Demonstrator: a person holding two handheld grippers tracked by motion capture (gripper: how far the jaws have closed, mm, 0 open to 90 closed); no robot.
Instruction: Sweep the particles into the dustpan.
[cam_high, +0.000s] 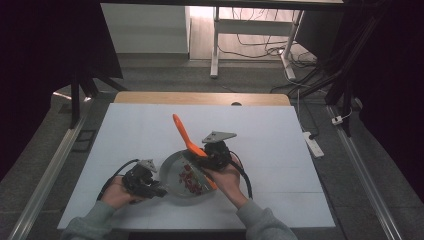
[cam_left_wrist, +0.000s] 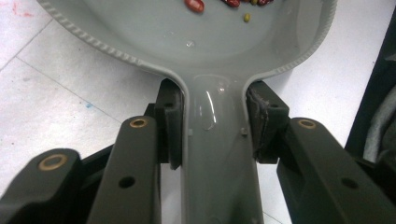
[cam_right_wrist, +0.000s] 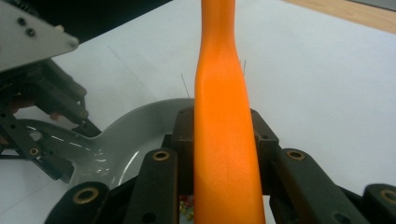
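Note:
A grey pan (cam_high: 176, 166) rests on the white table near its front edge, with several red beans (cam_high: 190, 181) and a few yellow bits inside. My left gripper (cam_high: 155, 191) is shut on the pan's grey handle (cam_left_wrist: 215, 140), its pads (cam_left_wrist: 169, 122) pressing both sides. My right gripper (cam_high: 206, 161) is shut on an orange spatula (cam_high: 184, 134), whose handle slants up and away to the far left while its blade end reaches down into the pan. In the right gripper view the spatula (cam_right_wrist: 223, 121) runs up between the jaws, with the pan (cam_right_wrist: 135, 135) and the left gripper (cam_right_wrist: 42, 116) behind it.
The white table top (cam_high: 280, 150) stretches to the right and back, with a wooden strip (cam_high: 200, 98) at its far edge. Metal rails run along both sides on the floor. A power strip (cam_high: 313, 144) lies on the floor to the right.

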